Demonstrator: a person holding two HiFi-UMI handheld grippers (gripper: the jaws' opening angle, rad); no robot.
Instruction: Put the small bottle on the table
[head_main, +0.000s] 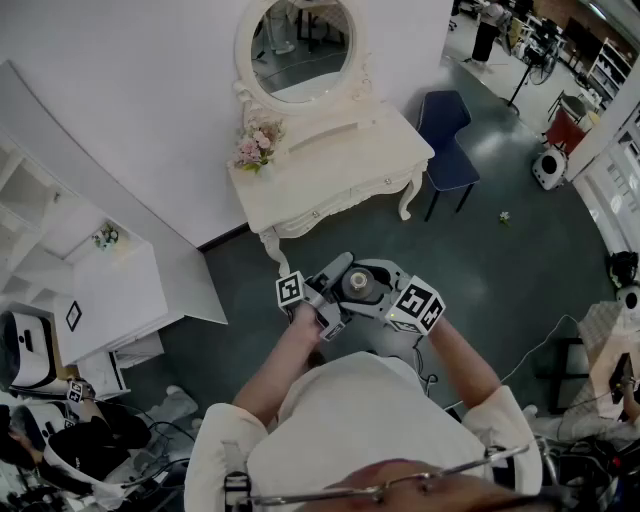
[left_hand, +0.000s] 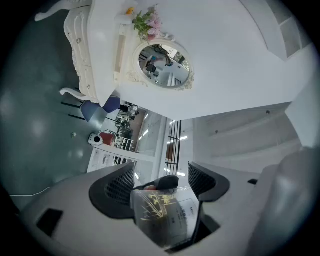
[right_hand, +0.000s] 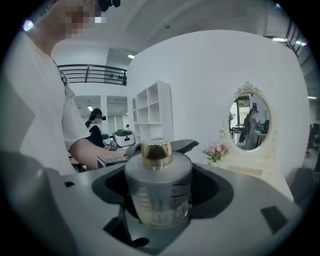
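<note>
Clamping the small bottle mid-body, the right tool carries it; the left tool gapes around its base. Smooth glass, probably slippery and breakable: grip mid-body.

Between us and the counter it's just bare floor, so we've got a straight run in. The counter top is mostly free. The only things in the way up there are the flowers at the back left corner and the mirror along the back edge by the wall. A blue chair sits just beside its right end, and a white cabinet blocks the left. Out right the floor's wide open, bar one small object.
</note>
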